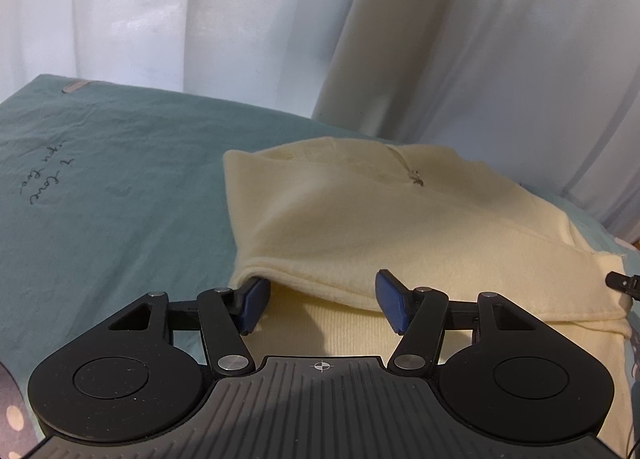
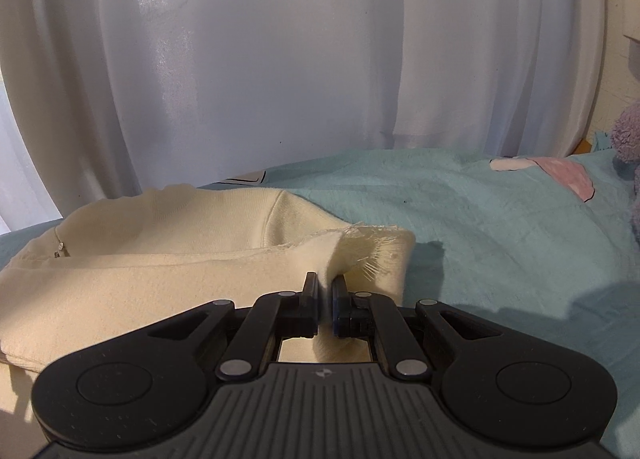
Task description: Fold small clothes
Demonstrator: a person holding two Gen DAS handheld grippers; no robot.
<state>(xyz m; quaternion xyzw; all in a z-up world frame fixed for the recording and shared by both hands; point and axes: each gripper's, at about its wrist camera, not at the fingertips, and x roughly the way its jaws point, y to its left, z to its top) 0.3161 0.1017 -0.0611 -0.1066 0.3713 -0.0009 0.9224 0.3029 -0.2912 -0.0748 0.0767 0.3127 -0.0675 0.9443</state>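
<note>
At lower centre, the right gripper [image 2: 325, 289] is clenched on a pinch of the cream garment [image 2: 160, 259]. The left gripper [image 1: 320, 299] stands released, one finger apparently tucked under a fold. Beyond lie the teal bedsheet [image 2: 480, 219] and white curtain [image 2: 280, 59].

Pale, sheer curtains [image 2: 280, 59] hanging in long folds straight ahead, daylight glowing through. Below them a bed spread with a teal sheet [image 1: 100, 199], handwriting [image 1: 44, 183] stitched on it at left. Off right, a pink-patched teal blanket [image 2: 500, 219].
</note>
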